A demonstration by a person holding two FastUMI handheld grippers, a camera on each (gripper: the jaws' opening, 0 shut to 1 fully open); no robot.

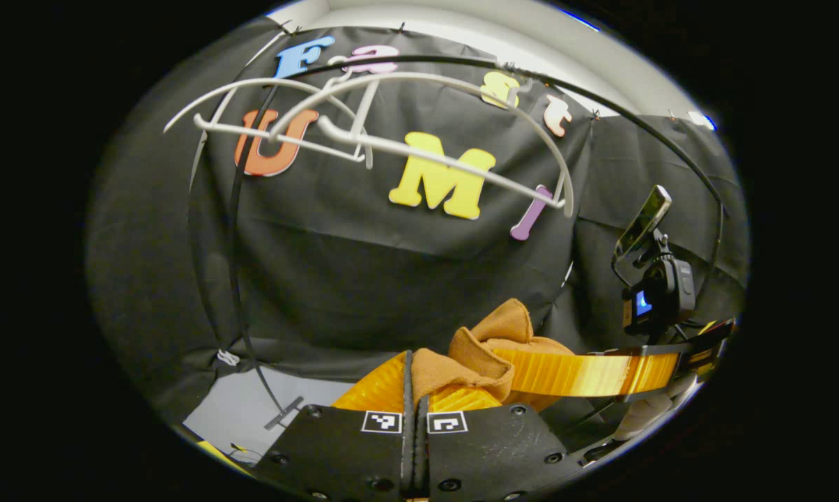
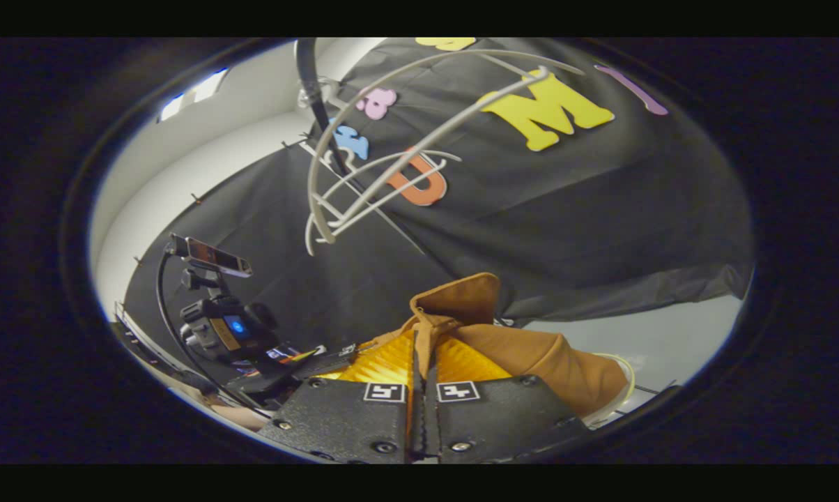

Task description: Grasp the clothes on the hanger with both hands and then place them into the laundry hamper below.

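Both tongs are clamped shut on the brown garment (image 1: 493, 348), each pinching a bunched fold of the cloth so that its weight is shared between two holds. In the left gripper view the left tongs (image 1: 414, 401) sit at 6 o'clock with cloth spilling out just above the closed fingers, and the right tongs (image 1: 587, 373) reach in from 4 o'clock, their orange finger lying against the same bundle. In the right gripper view the right tongs (image 2: 421, 387) grip a fold of the garment (image 2: 531, 352), which drapes away toward 4 o'clock. The white hangers (image 1: 391, 132) hang bare on the dark rail at 12 o'clock — well apart from the cloth, so the garment looks already lifted free, and lowering it is what remains. The laundry hamper cannot be made out; a pale curved edge (image 2: 618, 376) under the cloth at 4 o'clock may be its rim, but that is too cut off to tell.
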